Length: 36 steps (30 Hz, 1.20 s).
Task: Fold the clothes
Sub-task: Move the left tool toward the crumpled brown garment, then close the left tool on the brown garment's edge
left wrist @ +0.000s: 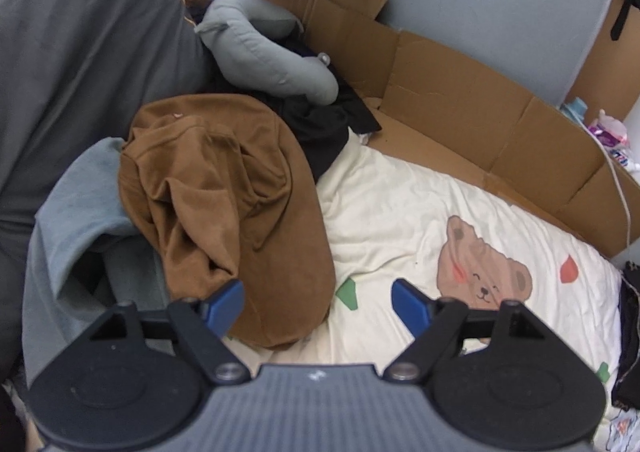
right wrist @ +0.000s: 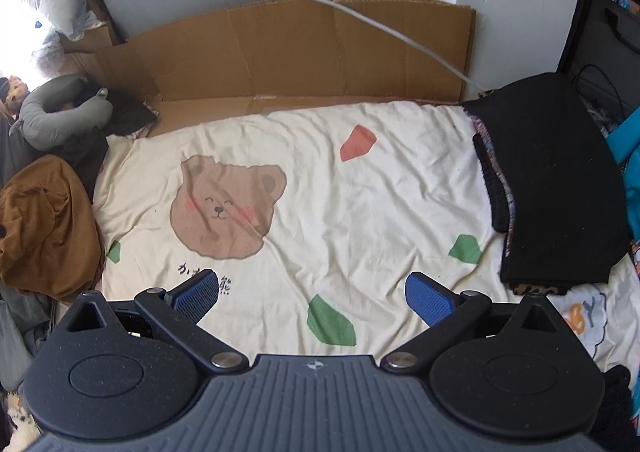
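Blue-padded and spread wide, the left gripper (left wrist: 318,302) hangs with nothing between its jaws, its left pad over the near hem of the brown garment (left wrist: 224,212). The right gripper (right wrist: 312,294) is parted just as wide and equally bare, poised over the printed bear (right wrist: 226,208) on the cream sheet (right wrist: 400,204).

That bear is my landmark. Left of it, at the sheet's edge, the brown garment sits heaped and crumpled, half over a grey-blue cloth (left wrist: 80,204). Right of the bear lies a black knitted piece (right wrist: 560,180), flat and squared up on top of patterned fabric, looking already folded. Beyond the bear, cardboard (right wrist: 304,48) leans against the wall.

I'd judge the brown piece soft, light and limp, fleece-like, with no stiffness to hold a shape; it should pinch easily and not slip. A seamed edge, hem or shoulder, seems the best hold, though in that bundle I can't pick one out.

Both grippers tilt forward and down, above the bedding.
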Each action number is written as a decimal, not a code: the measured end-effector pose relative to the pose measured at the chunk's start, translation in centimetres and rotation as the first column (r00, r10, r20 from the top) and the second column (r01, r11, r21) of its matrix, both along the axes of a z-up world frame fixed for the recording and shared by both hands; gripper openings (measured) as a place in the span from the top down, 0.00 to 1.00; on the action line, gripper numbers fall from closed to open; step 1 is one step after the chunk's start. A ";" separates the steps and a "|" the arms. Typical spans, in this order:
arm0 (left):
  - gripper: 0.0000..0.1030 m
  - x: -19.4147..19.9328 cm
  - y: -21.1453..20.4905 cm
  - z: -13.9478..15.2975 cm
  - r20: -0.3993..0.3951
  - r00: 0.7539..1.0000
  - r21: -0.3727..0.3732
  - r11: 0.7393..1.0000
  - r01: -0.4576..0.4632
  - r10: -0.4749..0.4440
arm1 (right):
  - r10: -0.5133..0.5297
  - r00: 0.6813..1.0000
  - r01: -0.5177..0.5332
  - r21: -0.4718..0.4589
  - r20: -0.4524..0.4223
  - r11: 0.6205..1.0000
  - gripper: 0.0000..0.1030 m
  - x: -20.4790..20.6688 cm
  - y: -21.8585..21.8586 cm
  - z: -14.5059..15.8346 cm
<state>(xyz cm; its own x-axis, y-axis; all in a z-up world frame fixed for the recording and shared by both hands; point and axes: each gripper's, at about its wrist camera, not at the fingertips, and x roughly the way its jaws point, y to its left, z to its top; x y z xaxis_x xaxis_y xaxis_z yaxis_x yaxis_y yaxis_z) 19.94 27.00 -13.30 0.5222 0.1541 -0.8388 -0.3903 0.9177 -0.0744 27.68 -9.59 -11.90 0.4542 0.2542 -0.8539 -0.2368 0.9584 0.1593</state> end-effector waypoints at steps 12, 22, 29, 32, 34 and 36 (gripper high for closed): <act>0.28 3.0 2.6 -4.2 -0.023 0.993 0.181 0.977 -0.111 0.117 | 0.001 0.999 -0.001 0.002 -0.048 1.000 0.01 -0.8 0.3 -2.8; 0.40 1.9 6.9 -4.4 0.083 0.979 0.031 0.981 -0.190 0.187 | 0.022 0.998 -0.020 0.035 -0.056 0.999 0.01 -1.6 1.0 -3.9; 0.40 2.5 7.6 -6.0 -0.016 0.987 0.030 0.986 -0.161 0.162 | 0.020 0.995 -0.012 0.082 -0.097 0.997 0.01 -1.9 1.6 -4.8; 0.40 1.6 7.6 -5.8 -0.015 0.983 0.027 0.982 -0.185 0.186 | 0.032 0.996 -0.025 0.081 -0.080 0.996 0.01 -2.0 1.8 -4.3; 0.36 1.0 7.1 -5.6 -0.016 0.984 0.037 0.983 -0.178 0.179 | 0.034 0.996 -0.027 0.084 -0.078 0.996 0.01 -2.1 1.8 -4.2; 0.21 0.9 6.1 -5.5 -0.041 0.987 0.093 0.985 -0.148 0.153 | 0.034 0.996 -0.027 0.084 -0.084 0.996 0.01 -2.2 1.8 -4.3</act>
